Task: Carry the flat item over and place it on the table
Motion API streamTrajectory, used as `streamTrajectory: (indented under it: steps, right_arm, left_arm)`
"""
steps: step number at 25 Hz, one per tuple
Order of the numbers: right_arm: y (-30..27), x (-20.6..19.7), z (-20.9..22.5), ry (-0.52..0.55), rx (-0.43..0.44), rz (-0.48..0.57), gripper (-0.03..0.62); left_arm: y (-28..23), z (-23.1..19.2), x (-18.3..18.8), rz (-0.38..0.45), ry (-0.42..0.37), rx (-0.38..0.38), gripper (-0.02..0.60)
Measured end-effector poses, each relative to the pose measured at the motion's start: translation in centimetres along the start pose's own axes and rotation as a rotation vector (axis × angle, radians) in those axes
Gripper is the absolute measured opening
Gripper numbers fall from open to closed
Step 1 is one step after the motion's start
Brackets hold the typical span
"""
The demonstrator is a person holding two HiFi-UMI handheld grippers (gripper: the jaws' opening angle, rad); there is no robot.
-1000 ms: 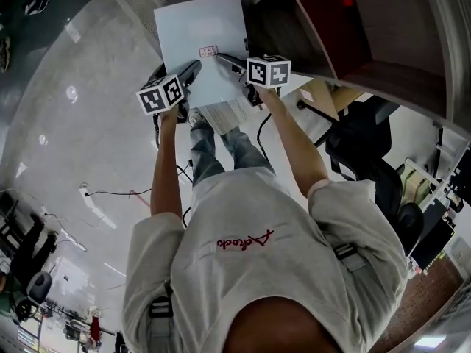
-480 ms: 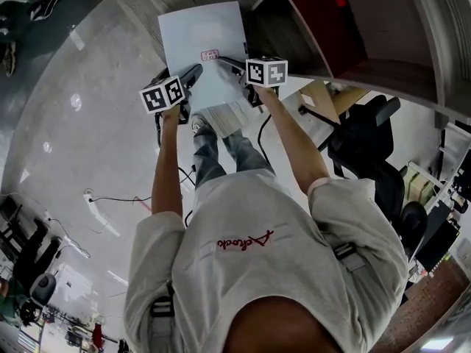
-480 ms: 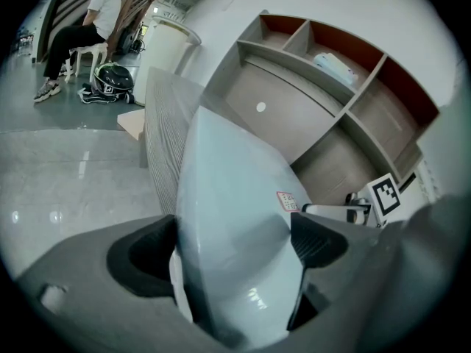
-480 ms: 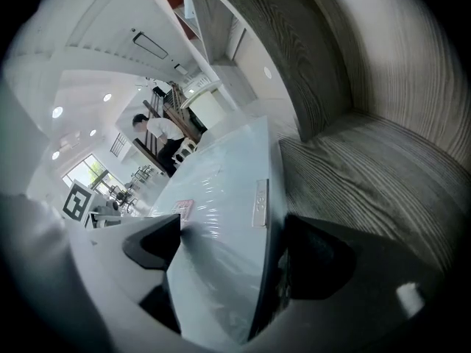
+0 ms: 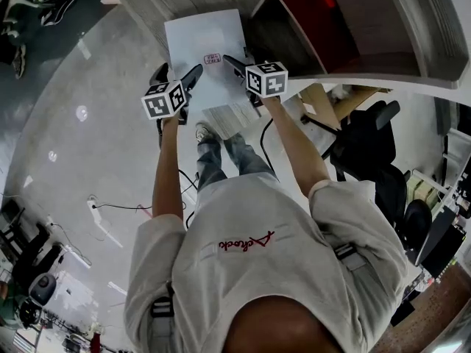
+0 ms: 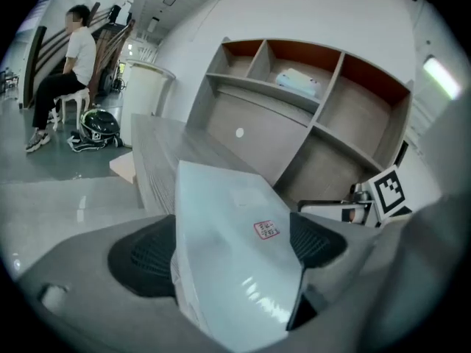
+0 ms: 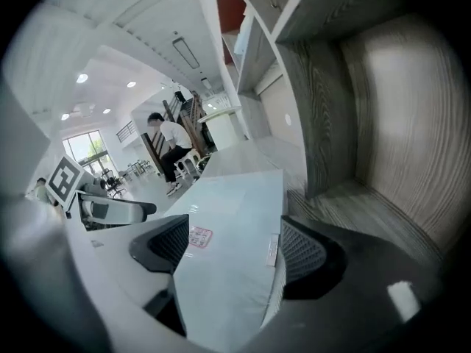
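A flat white wrapped pack with a small red label is carried between both grippers, its far end over the grey wood-grain table. My left gripper is shut on the pack's near left side; in the left gripper view the pack fills the gap between the dark mesh pads. My right gripper holds the near right side. Its jaws are closing, and the pack lies between the pads, touching both.
An open wooden shelf unit stands at the table's right, with a pale box in one compartment. A black office chair is at the right. A cable runs over the floor. A seated person and a helmet are far off.
Both grippers and the pack have moved a little forward, and more of the pack now lies over the table. The grip on both sides looks the same.
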State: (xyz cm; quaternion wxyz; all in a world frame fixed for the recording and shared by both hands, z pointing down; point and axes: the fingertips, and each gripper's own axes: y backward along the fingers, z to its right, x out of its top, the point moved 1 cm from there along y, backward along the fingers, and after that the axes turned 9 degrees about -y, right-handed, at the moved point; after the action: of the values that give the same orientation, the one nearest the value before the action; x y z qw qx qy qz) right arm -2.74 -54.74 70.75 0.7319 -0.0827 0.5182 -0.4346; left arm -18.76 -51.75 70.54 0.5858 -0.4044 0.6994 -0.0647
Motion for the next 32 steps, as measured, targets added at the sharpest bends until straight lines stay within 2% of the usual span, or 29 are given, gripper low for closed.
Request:
streamTrajectory:
  steps: [1,5,10,11,12,17,21,27,32]
  right_arm:
    - [0.4,0.4,-0.4,0.017,0.004,0.017,0.390]
    - [2.1,1.6,-2.2,0.076,0.005,0.080,0.293]
    - [3.9,2.9,-3.1,0.056,0.009,0.138,0.064]
    - [4.2,3.1,-3.3,0.057,0.008,0.149,0.021]
    - [4.5,3.3,-3.5,0.062,0.008,0.156,0.005]
    - [5.8,5.1,-5.9,0.095,0.040,0.196,0.005]
    - [7.7,8.0,-9.0,0.131,0.095,0.264,0.005]
    - [11.0,12.3,-12.9,0.244,0.140,0.380,0.005]
    - [12.6,15.4,-15.0,0.284,0.159,0.452,0.005]
  left_arm:
    - [0.4,0.4,0.6,0.027,-0.020,-0.004,0.483]
    - [2.4,1.7,2.4,0.107,-0.110,0.003,0.334]
    - [4.7,2.8,4.4,0.177,-0.203,0.059,0.037]
    - [5.1,3.0,4.7,0.188,-0.212,0.061,0.018]
    - [5.4,3.2,5.0,0.195,-0.217,0.062,0.000]
    - [7.2,4.0,7.0,0.232,-0.243,0.051,0.000]
    - [9.3,5.1,10.0,0.274,-0.316,0.052,0.000]
    - [12.4,6.6,15.4,0.384,-0.351,0.065,-0.002]
    - [14.7,7.5,19.5,0.467,-0.367,0.068,0.000]
